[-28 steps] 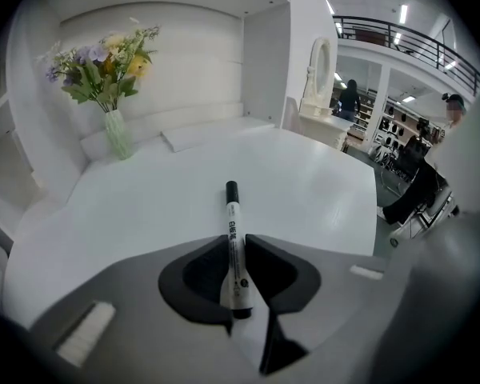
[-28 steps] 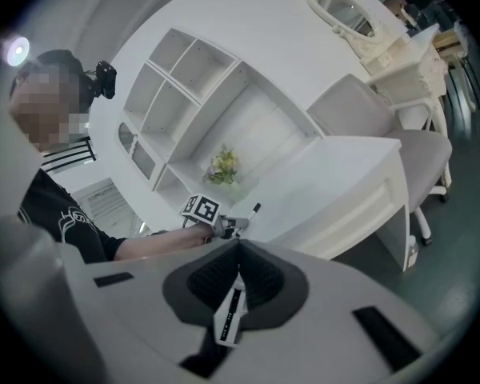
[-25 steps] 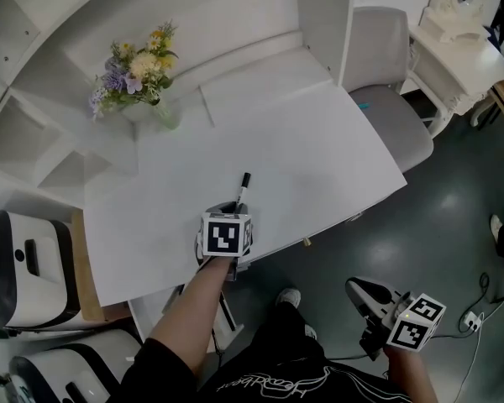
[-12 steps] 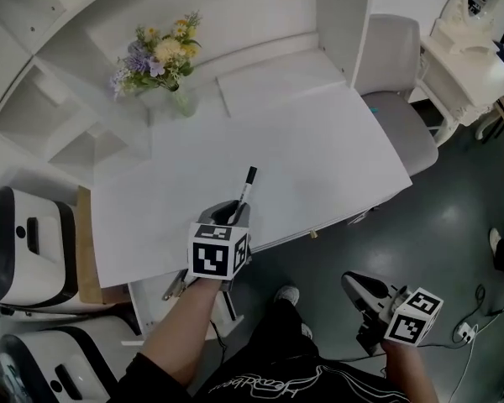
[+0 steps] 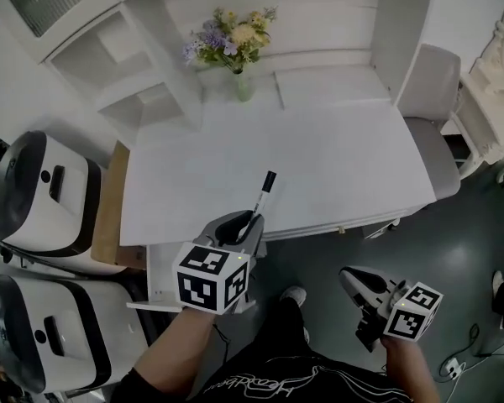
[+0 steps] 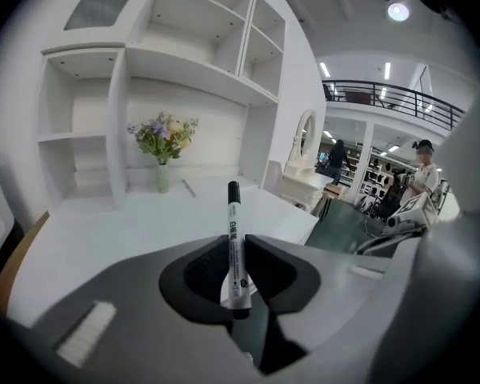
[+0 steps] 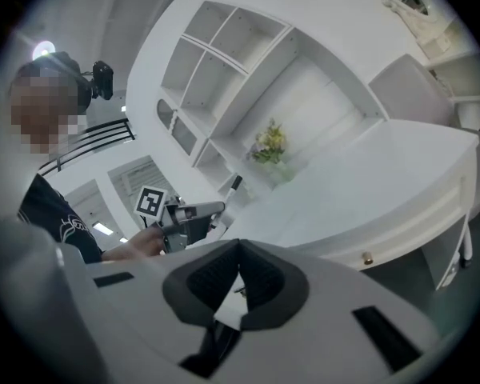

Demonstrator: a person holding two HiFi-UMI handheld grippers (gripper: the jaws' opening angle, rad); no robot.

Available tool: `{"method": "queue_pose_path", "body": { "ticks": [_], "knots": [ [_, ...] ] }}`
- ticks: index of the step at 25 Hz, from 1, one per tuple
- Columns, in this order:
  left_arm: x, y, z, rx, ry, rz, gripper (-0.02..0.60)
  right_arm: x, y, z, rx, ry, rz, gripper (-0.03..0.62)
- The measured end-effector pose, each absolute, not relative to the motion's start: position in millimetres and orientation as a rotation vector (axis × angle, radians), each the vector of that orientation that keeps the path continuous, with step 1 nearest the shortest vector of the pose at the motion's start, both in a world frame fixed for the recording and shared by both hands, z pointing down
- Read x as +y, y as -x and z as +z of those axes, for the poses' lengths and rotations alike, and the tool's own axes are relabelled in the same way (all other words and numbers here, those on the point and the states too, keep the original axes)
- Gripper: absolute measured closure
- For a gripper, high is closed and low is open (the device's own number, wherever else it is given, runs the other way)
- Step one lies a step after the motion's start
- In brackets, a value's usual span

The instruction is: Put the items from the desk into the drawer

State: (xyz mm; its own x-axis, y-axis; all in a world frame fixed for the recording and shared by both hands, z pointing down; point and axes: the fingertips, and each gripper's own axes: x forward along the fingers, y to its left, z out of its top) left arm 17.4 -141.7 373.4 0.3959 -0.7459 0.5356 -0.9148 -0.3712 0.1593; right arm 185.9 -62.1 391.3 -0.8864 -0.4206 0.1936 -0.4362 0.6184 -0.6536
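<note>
A black-capped white marker (image 5: pixel 260 198) sticks out forward from my left gripper (image 5: pixel 242 225), whose jaws are shut on its lower barrel. The marker hangs in the air over the front edge of the white desk (image 5: pixel 319 158). In the left gripper view the marker (image 6: pixel 233 214) stands upright between the pads of the left gripper (image 6: pixel 236 245). My right gripper (image 5: pixel 346 274) is low at the right, over the dark floor, away from the desk. Seen from its own camera, the right gripper (image 7: pixel 239 246) has its tips touching and holds nothing. A white drawer (image 5: pixel 158 269) seems pulled out under the desk's front left.
A vase of flowers (image 5: pixel 233 47) stands at the desk's back under white shelves (image 5: pixel 143 65). A grey chair (image 5: pixel 428 137) sits at the right end. Two large white and black appliances (image 5: pixel 42 196) stand at the left. Small knobs (image 7: pixel 367 258) mark the desk's front.
My left gripper has lifted the marker off the desk and drawn it back toward me. The right gripper has shifted only a little. The head view has swung left.
</note>
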Motion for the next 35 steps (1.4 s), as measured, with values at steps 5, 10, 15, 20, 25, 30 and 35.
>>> {"method": "queue_pose_path", "body": {
  "ticks": [5, 10, 15, 20, 25, 30, 35],
  "knots": [
    [-97.7, 13.4, 353.5, -1.486, -2.196, 0.458, 0.509, -48.6, -151.5, 384.2, -2.827, -0.605, 1.116, 0.586],
    [-58.1, 40.5, 347.7, -1.521, -2.172, 0.431, 0.509, -31.5, -116.2, 380.7, -2.828, -0.474, 1.093, 0.586],
    [-32.7, 62.6, 363.1, -1.499, -2.171, 0.489, 0.509, -19.9, -89.3, 388.4, -2.806, -0.384, 1.093, 0.586],
    [-15.9, 79.2, 397.9, -1.374, -2.196, 0.633, 0.509, -16.0, -70.0, 409.4, -2.759, -0.329, 1.129, 0.586],
    [-6.7, 100.6, 442.3, -1.219, -2.219, 0.832, 0.509, -17.5, -46.6, 424.5, -2.730, -0.292, 1.141, 0.586],
    [-2.6, 134.7, 497.6, -1.035, -2.196, 1.092, 0.509, -21.3, -27.0, 434.6, -2.695, -0.272, 1.139, 0.586],
    [0.5, 162.1, 564.3, -0.863, -2.122, 1.279, 0.509, -37.2, -17.9, 435.1, -2.692, -0.301, 1.111, 0.586]
  ]
}}
